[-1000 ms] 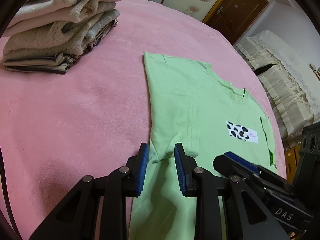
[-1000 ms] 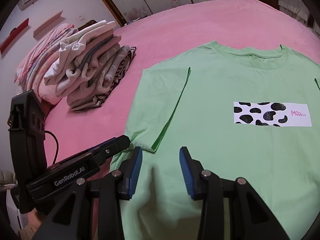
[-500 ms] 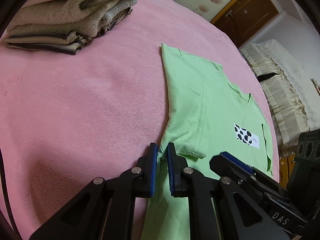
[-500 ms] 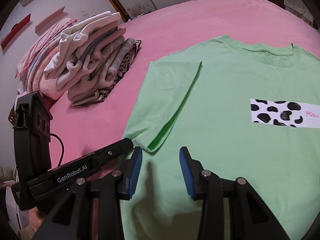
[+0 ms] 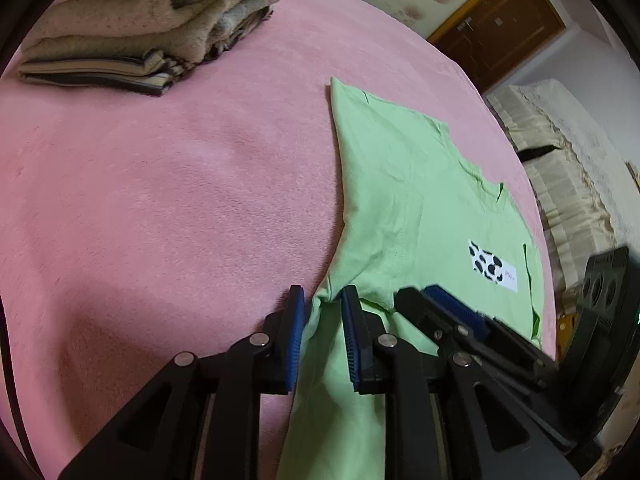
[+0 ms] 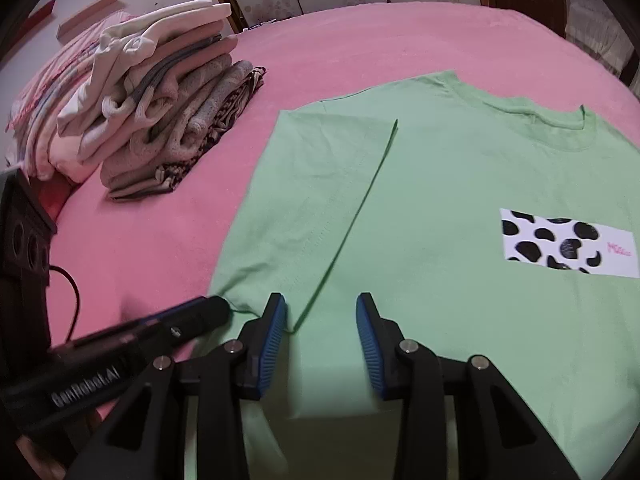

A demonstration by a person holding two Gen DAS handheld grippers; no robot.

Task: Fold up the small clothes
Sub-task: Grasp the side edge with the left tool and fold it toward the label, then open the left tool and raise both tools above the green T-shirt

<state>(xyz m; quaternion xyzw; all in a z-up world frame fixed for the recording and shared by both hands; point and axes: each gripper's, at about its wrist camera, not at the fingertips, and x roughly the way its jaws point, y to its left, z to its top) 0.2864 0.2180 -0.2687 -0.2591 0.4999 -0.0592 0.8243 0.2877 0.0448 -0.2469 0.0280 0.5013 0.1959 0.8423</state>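
The green T-shirt is thin matt cotton-like cloth, smooth, with stitched hems and a flat printed patch at right. The pink bedcover under it looks soft, matt and fleecy. At upper left, the folded clothes are knitted, ribbed and fuzzy. Each gripper's fingers are matt black plastic with ribbed blue rubbery pads and shiny metal pins.

Green shirt, pink blanket

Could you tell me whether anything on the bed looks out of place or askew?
Nothing stands out: the green T-shirt lies flat with one sleeve folded in, and the stack of folded clothes sits tidily beside it, apart from it.
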